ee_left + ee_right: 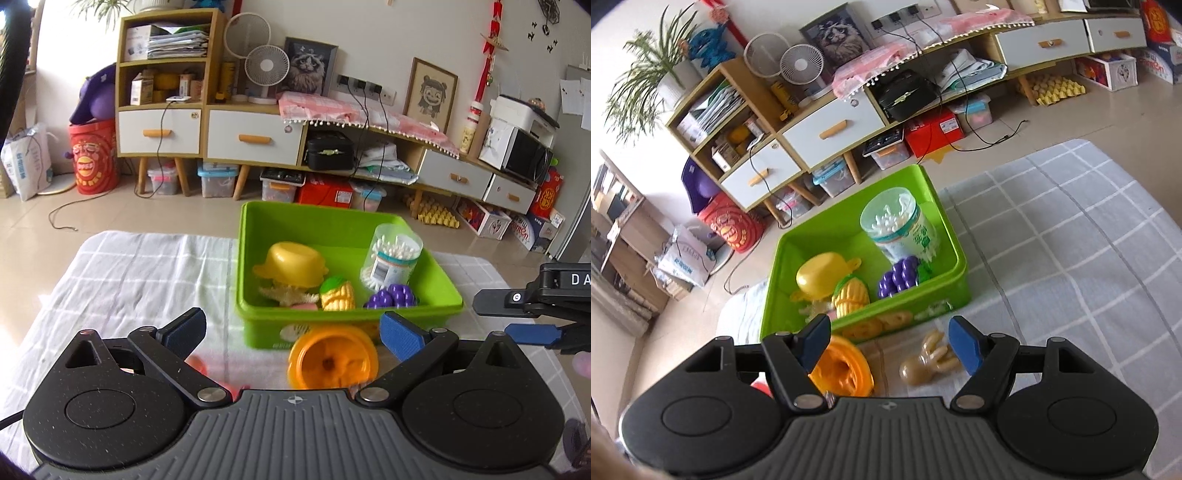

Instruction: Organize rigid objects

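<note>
Open right tongs (892,341) hover over tan toy (929,360) beside green bin (934,291).

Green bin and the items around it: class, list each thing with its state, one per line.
Green bin: open-topped, partly filled.
Cotton swab jar: in bin, tilted.
Yellow bowl: in bin, upside down.
Toy grapes: in bin.
Orange cup: on the cloth, on its side.
Left gripper: open.
Right gripper: open.

Green bin (925,295) holding yellow bowl (822,275) upturned, corn (851,295), purple grapes (899,277), swab jar (901,225) upright at 1 o'clock; orange cup (842,369) and beige toy (929,360) outside, at 6.
</note>
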